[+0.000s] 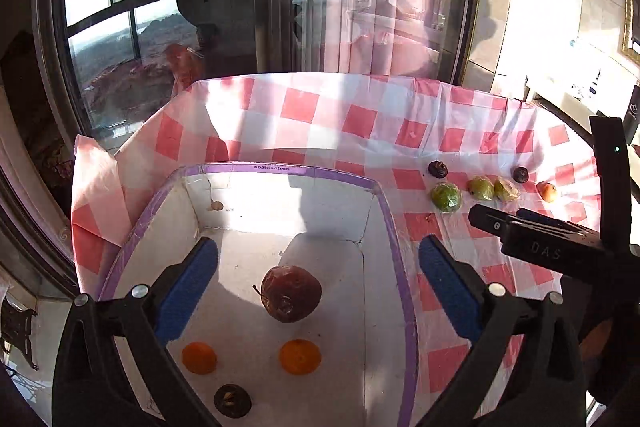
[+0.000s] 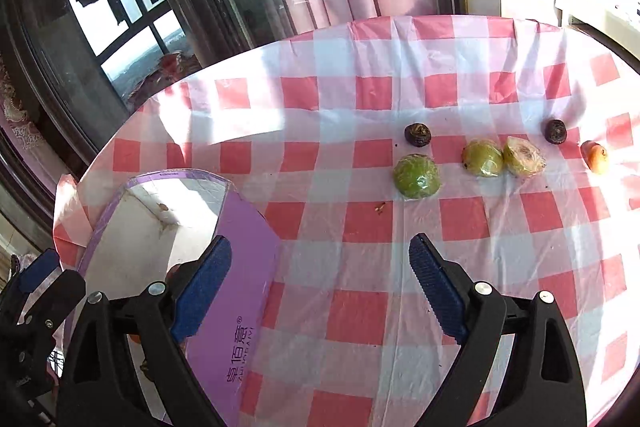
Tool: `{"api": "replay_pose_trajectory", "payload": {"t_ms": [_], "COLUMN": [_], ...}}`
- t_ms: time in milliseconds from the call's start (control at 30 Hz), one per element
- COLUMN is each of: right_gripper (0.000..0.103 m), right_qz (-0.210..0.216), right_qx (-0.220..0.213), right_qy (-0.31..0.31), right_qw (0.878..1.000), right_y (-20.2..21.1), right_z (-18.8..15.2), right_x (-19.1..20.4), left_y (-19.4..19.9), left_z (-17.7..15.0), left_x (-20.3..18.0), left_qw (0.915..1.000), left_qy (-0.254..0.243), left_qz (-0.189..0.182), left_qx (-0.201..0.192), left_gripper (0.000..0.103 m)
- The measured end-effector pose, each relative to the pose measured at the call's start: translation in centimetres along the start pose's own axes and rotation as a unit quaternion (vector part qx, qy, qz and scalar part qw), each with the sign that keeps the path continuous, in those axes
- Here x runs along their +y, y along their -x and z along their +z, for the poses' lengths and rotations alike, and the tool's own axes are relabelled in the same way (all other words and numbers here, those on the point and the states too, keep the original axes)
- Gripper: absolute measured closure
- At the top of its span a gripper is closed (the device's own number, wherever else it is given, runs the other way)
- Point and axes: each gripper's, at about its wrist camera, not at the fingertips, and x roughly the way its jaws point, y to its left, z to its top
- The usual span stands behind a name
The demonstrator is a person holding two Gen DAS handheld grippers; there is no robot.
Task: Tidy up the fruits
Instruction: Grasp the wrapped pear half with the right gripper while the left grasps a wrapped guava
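Note:
My left gripper (image 1: 318, 281) is open above the purple-rimmed white box (image 1: 280, 171). In the box lie a wrapped red apple (image 1: 291, 293), two oranges (image 1: 300, 357) (image 1: 199, 357) and a dark fruit (image 1: 232, 401). My right gripper (image 2: 320, 287) is open and empty over the checked cloth, right of the box (image 2: 240, 291). Farther off on the cloth lie three wrapped green fruits (image 2: 417, 175) (image 2: 483, 157) (image 2: 524, 156), two dark fruits (image 2: 417, 135) (image 2: 555, 131) and a small orange fruit (image 2: 596, 156).
The table carries a red-and-white checked cloth (image 2: 360, 307). Large windows (image 1: 160, 7) stand behind it. A counter with appliances (image 1: 580, 95) is at the far right. The right gripper's body (image 1: 552, 247) shows in the left wrist view, right of the box.

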Motion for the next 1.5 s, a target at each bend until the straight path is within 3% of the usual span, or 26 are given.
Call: {"api": "replay_pose_trajectory", "payload": {"t_ms": [167,367,467,667,933,1033,1300,1500], "right_gripper": [0.016,0.016,0.016,0.016,0.015,0.015,0.014,0.013], "right_qz": [-0.058,-0.097,-0.106,-0.102,-0.088,-0.091,-0.073,-0.035], "right_qx": [0.034,0.082,0.097,0.113,0.082,0.071,0.052,0.044], "right_qy": [-0.038,-0.057,-0.058,-0.039,0.02,0.045,0.064,0.065], "right_qw": [0.997,0.99,0.988,0.988,0.993,0.992,0.994,0.996], "right_y": [-0.7,-2.4,-3.3,-5.1,-8.1,-9.9,-14.4,-15.3], "right_z": [-1.2,-3.0,-3.7,-3.9,-1.4,0.4,5.6,6.9], "right_x": [-7.7,-15.0,-17.4,-20.3,-21.5,-21.6,-22.1,-22.4], "left_y": [-2.2,-6.6,-9.3,-14.2,-18.0,-19.3,-21.7,-23.6], "left_z": [-0.2,-4.1,-6.2,-8.9,-8.2,-7.8,-6.0,-4.9], "left_x": [-8.0,-16.3,-18.5,-19.9,-20.7,-20.8,-20.8,-20.5], "left_qw": [0.9954,0.9727,0.964,0.9597,0.9673,0.9653,0.9676,0.97], "left_qy": [-0.076,-0.167,-0.169,-0.111,-0.08,-0.087,-0.074,-0.06], "left_qz": [-0.053,-0.105,-0.106,-0.065,-0.004,0.011,0.012,-0.008], "left_qx": [0.027,0.121,0.176,0.25,0.241,0.246,0.241,0.235], "left_gripper": [0.002,0.002,0.002,0.002,0.002,0.002,0.001,0.001]}}
